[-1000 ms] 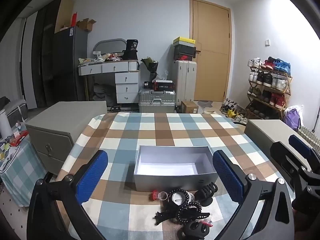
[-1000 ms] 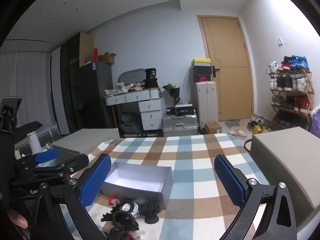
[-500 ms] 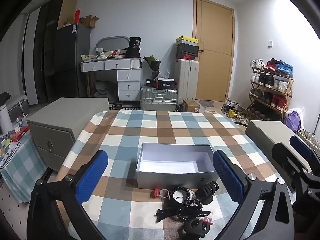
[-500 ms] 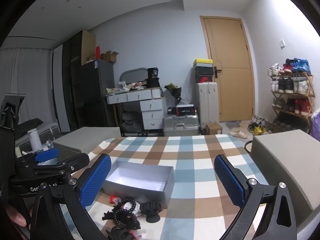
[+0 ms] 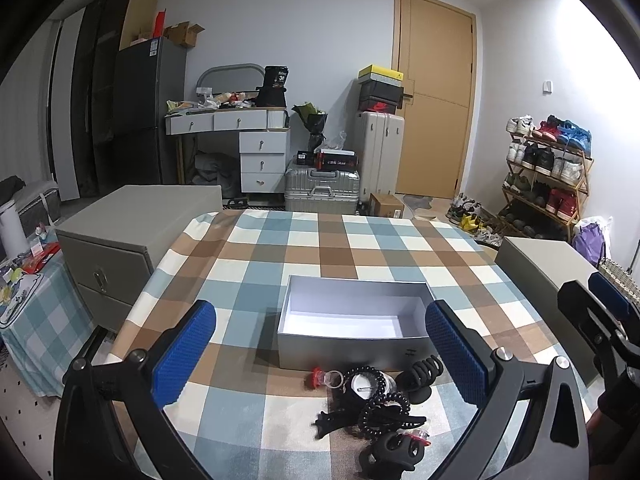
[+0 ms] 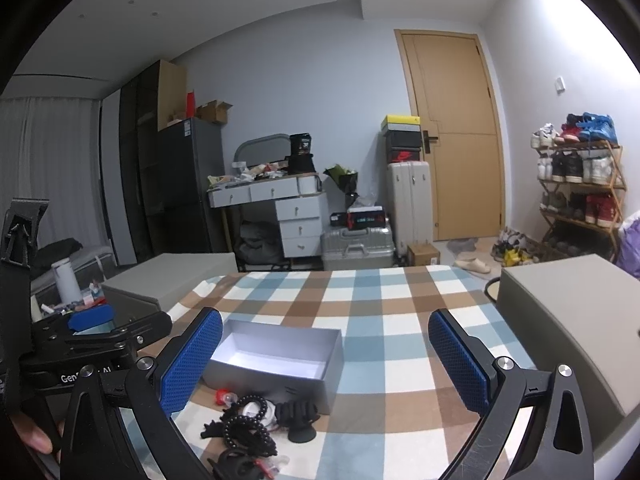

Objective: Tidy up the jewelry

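An open grey box (image 5: 352,322) (image 6: 280,354) with a white inside sits empty on the checked tablecloth (image 5: 320,248). In front of it lies a pile of jewelry and hair pieces (image 5: 376,404) (image 6: 256,420): black bead bracelets, black claw clips, a small red-and-clear piece (image 5: 322,378). My left gripper (image 5: 320,354) hangs open above the pile, nothing between its blue pads. My right gripper (image 6: 324,360) is open too, held to the right of the box and pile; it shows at the right edge of the left wrist view (image 5: 600,312).
Grey cabinets stand beside the table on the left (image 5: 132,224) and right (image 6: 568,320). Behind are a desk with drawers (image 5: 248,140), suitcases (image 5: 322,192), a door (image 5: 434,96) and a shoe rack (image 5: 548,176). A hand (image 6: 36,436) holds the left gripper.
Both views have tilted up slightly, so the box and pile sit a little lower in frame. Both grippers stay open and nothing on the table has moved.
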`<state>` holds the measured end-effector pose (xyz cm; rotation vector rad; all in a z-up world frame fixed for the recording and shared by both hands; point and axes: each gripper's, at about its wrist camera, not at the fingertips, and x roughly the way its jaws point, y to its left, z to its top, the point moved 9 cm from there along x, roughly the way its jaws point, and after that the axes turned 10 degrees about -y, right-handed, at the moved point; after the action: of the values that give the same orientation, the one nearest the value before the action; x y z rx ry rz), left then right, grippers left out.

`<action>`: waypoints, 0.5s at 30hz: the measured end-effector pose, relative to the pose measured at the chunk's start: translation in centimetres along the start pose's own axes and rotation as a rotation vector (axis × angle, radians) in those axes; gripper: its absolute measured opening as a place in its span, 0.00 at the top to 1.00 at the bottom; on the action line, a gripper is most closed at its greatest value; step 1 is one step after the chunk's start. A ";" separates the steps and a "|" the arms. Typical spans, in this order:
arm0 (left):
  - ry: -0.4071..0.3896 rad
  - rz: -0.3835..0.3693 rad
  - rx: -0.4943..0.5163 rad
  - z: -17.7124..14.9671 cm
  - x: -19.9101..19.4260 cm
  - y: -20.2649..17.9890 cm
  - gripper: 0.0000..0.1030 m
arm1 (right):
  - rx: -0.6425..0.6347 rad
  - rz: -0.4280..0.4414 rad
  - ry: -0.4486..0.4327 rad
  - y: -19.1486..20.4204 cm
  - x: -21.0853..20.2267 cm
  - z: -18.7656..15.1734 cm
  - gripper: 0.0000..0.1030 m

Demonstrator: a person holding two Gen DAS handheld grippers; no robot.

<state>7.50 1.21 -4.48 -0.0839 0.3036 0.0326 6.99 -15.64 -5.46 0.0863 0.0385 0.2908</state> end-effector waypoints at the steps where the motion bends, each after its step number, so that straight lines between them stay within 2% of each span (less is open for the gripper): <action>1: 0.001 -0.002 0.002 0.0 0.0 -0.1 0.01 | 0.001 0.001 0.000 0.0 0.0 0.0 0.00; 15: 0.011 -0.012 0.007 0.0 0.0 -0.6 0.01 | -0.003 0.004 -0.004 0.1 0.0 0.4 0.00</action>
<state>7.48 0.59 -4.43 -0.0788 0.3139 0.0193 6.95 -15.58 -5.04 0.0839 0.0340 0.2947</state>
